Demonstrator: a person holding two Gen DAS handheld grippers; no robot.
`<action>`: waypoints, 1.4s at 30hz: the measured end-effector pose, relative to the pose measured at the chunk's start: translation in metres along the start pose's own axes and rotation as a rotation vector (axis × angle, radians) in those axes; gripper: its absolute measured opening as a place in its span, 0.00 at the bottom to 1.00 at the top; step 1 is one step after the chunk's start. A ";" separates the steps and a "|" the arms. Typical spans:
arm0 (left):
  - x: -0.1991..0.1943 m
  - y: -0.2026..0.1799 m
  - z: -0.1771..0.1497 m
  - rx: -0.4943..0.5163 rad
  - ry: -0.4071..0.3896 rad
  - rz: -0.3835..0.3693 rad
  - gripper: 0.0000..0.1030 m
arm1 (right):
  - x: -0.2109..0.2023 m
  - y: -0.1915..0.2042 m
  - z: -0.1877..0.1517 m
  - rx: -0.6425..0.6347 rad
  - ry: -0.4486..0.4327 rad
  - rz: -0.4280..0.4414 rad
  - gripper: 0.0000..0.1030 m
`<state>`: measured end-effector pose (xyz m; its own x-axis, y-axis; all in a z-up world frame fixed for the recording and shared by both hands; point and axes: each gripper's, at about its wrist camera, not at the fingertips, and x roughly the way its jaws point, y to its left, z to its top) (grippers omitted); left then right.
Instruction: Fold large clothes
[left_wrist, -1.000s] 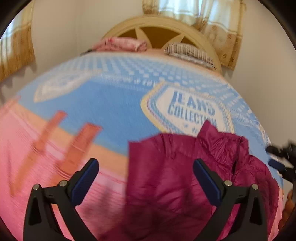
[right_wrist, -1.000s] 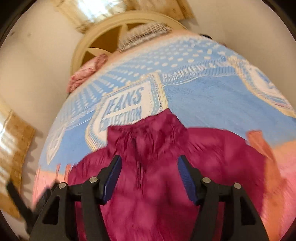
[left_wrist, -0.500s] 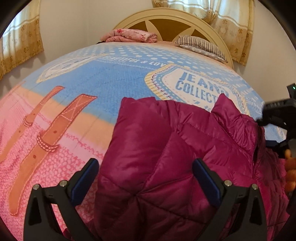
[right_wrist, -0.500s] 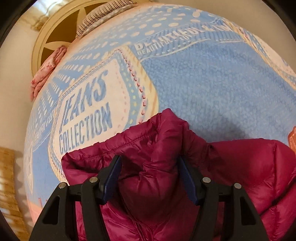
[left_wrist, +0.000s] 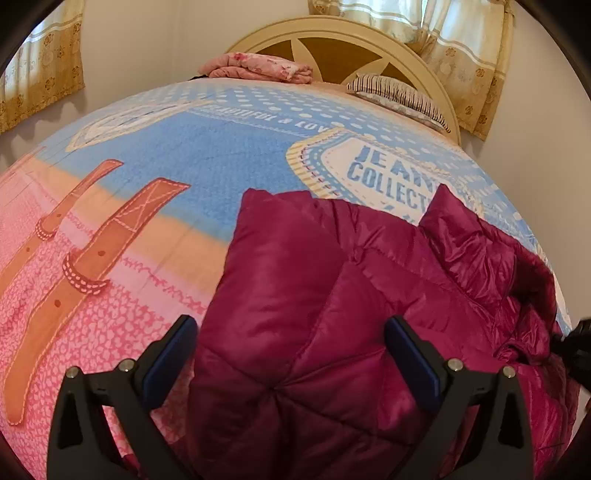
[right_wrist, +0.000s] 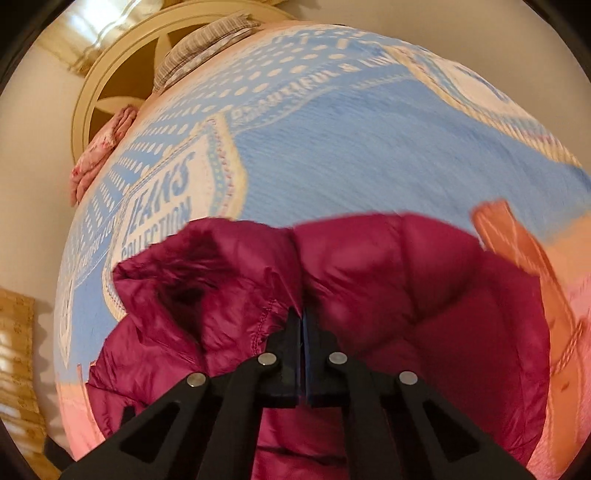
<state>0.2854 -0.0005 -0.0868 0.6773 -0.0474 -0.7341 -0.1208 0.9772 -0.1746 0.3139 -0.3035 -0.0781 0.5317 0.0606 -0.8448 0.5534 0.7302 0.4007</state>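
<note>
A magenta quilted puffer jacket (left_wrist: 332, 295) lies on the bed's printed blue and pink cover (left_wrist: 207, 162). My left gripper (left_wrist: 290, 350) is open, its jaws wide apart on either side of a jacket panel, close above it. In the right wrist view my right gripper (right_wrist: 303, 325) is shut on a fold of the jacket (right_wrist: 369, 273) near its collar (right_wrist: 192, 266) and zip edge. The right gripper's dark body shows at the right edge of the left wrist view (left_wrist: 576, 343).
A cream headboard (left_wrist: 332, 40) stands at the far end of the bed, with a folded pink blanket (left_wrist: 258, 68) and a striped pillow (left_wrist: 395, 92) in front of it. Curtains (left_wrist: 40, 66) hang on the walls either side.
My right gripper has closed on the jacket fold near the collar; it was open before. My left gripper has come closer over the jacket and stays open.
</note>
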 end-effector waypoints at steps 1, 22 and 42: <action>0.000 0.000 0.000 -0.001 -0.002 -0.005 1.00 | 0.001 -0.003 -0.003 0.004 -0.002 0.006 0.00; -0.033 -0.127 0.038 0.362 -0.052 -0.189 1.00 | 0.008 -0.042 -0.041 0.007 -0.236 0.181 0.00; -0.001 -0.090 0.014 0.098 0.089 -0.049 0.18 | 0.012 -0.044 -0.039 0.030 -0.234 0.219 0.00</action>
<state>0.3056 -0.0859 -0.0609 0.6133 -0.1098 -0.7822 -0.0145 0.9886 -0.1501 0.2705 -0.3081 -0.1197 0.7713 0.0541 -0.6342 0.4259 0.6966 0.5773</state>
